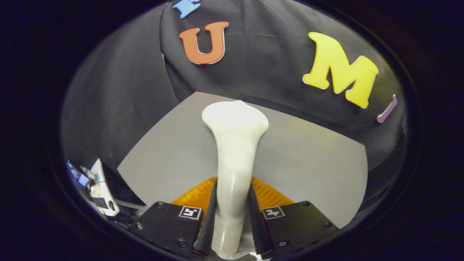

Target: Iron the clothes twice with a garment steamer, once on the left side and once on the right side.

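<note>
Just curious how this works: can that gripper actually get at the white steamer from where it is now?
Yes, it seems so: the gripper already has the white garment steamer between its fingers, both pressing on the handle. Nothing stands in the way, and the steamer's wide head reaches out beyond the fingers over the grey surface.

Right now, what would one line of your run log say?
gripper: shut on steamer | steamer: handle between fingers, head beyond them over grey table | clothes: not seen | ironing: no contact
</note>
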{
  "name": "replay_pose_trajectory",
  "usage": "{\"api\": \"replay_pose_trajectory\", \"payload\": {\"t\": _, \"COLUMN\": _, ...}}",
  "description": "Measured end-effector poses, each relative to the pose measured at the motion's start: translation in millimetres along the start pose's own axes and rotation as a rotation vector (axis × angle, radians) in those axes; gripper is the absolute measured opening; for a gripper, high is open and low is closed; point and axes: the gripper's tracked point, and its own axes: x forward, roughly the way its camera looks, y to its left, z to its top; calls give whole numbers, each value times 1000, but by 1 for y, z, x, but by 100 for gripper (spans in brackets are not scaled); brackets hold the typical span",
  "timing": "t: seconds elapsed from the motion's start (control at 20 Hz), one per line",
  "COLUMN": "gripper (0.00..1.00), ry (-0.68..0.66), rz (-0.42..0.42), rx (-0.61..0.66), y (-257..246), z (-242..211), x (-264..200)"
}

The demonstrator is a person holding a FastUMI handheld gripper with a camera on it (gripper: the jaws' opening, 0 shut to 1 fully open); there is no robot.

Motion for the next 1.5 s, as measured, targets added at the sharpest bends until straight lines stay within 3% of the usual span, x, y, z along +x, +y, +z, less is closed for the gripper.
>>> {"api": "replay_pose_trajectory", "payload": {"t": 0.4, "gripper": 36, "ry": -88, "rz": 32, "rx": 61, "y": 0, "z": 2, "x": -21}}
{"api": "replay_pose_trajectory", "payload": {"t": 1.1, "gripper": 35, "ry": -379, "rz": 100, "rx": 166, "y": -12, "z": 13, "x": -117}}
{"api": "replay_pose_trajectory", "payload": {"t": 1.5, "gripper": 35, "ry": -492, "rz": 95, "rx": 203, "y": -34, "z": -13, "x": -185}}
